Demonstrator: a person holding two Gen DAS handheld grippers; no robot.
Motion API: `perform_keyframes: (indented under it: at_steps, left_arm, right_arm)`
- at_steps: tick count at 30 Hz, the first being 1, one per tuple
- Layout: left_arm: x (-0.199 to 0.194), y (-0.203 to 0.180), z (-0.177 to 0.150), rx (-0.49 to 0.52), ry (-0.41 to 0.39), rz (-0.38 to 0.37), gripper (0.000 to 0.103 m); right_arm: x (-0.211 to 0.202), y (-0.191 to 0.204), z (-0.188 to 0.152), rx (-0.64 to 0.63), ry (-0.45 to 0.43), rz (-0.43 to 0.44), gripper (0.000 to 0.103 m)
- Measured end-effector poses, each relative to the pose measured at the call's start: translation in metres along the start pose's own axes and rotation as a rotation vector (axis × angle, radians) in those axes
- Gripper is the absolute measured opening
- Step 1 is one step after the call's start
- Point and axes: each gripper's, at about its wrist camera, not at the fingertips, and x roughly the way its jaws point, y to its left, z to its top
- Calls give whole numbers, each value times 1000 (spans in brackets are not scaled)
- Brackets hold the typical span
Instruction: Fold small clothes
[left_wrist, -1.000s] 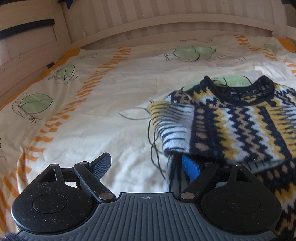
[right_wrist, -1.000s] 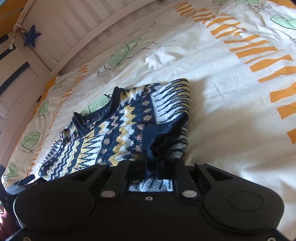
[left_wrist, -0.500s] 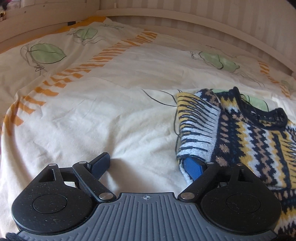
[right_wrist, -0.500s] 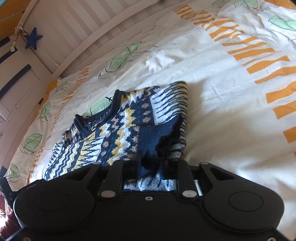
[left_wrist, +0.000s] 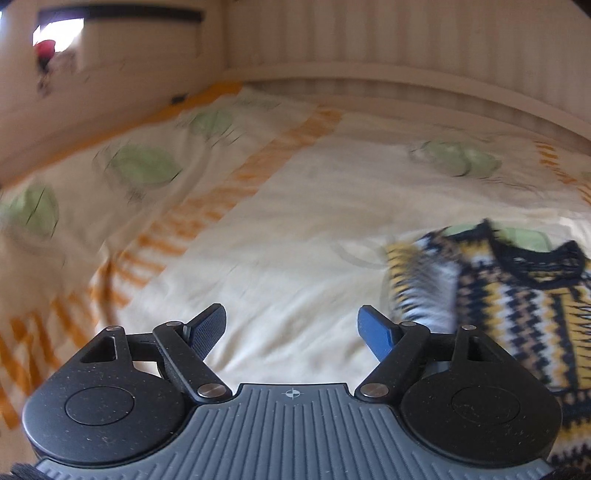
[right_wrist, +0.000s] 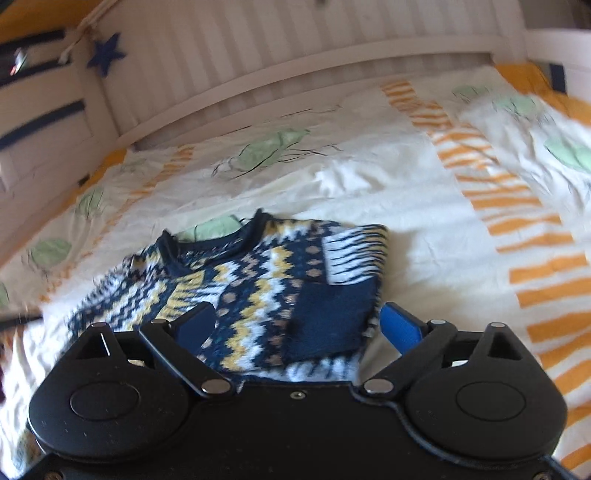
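A small knitted sweater (right_wrist: 258, 284) in navy, yellow and white zigzags lies flat on the bed, neck hole away from me, both sleeves folded in over the body. In the left wrist view it (left_wrist: 517, 302) lies at the right. My right gripper (right_wrist: 297, 325) is open just above the sweater's near right part, with the folded sleeve between its spread jaws and nothing held. My left gripper (left_wrist: 291, 326) is open and empty over bare sheet, left of the sweater.
The bed sheet (left_wrist: 258, 236) is cream with orange stripes and green leaf prints. A white slatted bed rail (right_wrist: 295, 66) runs along the far side. A blue star (right_wrist: 105, 53) hangs at the rail's left end.
My right gripper has opened and let go of the folded sleeve, which now lies on the sweater. My left gripper has drawn away to the left, off the sweater's edge.
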Motion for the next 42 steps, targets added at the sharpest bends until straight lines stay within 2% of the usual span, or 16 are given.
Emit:
perform_keyframes:
  at_steps: [3, 5, 8, 10, 12, 16, 22, 26, 29, 32, 35, 38, 41, 42]
  left_arm:
    - [-4, -39, 11, 90, -46, -52, 78]
    - [3, -58, 12, 132, -44, -71, 78]
    - [24, -71, 1, 191, 7, -53, 78]
    - [42, -64, -13, 213, 67, -17, 80]
    - [55, -47, -29, 177, 123, -42, 83]
    - [58, -19, -46, 19, 107, -110, 93]
    - [59, -19, -51, 17, 82, -106, 95]
    - [56, -21, -47, 14, 86, -112, 95]
    - [47, -19, -39, 18, 118, -99, 94]
    - [21, -22, -39, 32, 120, -72, 91]
    - [-12, -30, -49, 93, 100, -127, 91]
    - [-39, -49, -68, 199, 93, -175, 91]
    - [-57, -65, -90, 286, 107, -215, 91]
    - [-62, -68, -97, 302, 114, -222, 91]
  right_arm:
    - [7, 12, -2, -22, 5, 22, 97]
    - [12, 18, -4, -26, 10, 35, 97]
    - [19, 23, -9, -58, 17, 29, 97]
    - [25, 22, -14, -72, 34, 23, 97]
    - [31, 19, -21, -82, 57, 16, 97]
    - [39, 14, -39, -113, 66, 21, 102]
    - [44, 32, -48, -221, 69, -54, 103]
    - [45, 33, -48, -236, 71, -66, 103]
    - [45, 35, -46, -246, 84, -71, 103]
    - [38, 46, -40, -283, 111, -93, 103]
    - [18, 67, -43, -297, 98, -33, 103]
    - [10, 93, -58, -352, 118, 3, 103]
    - [20, 107, -79, -400, 191, -50, 103]
    - [19, 107, -84, -408, 184, -64, 103]
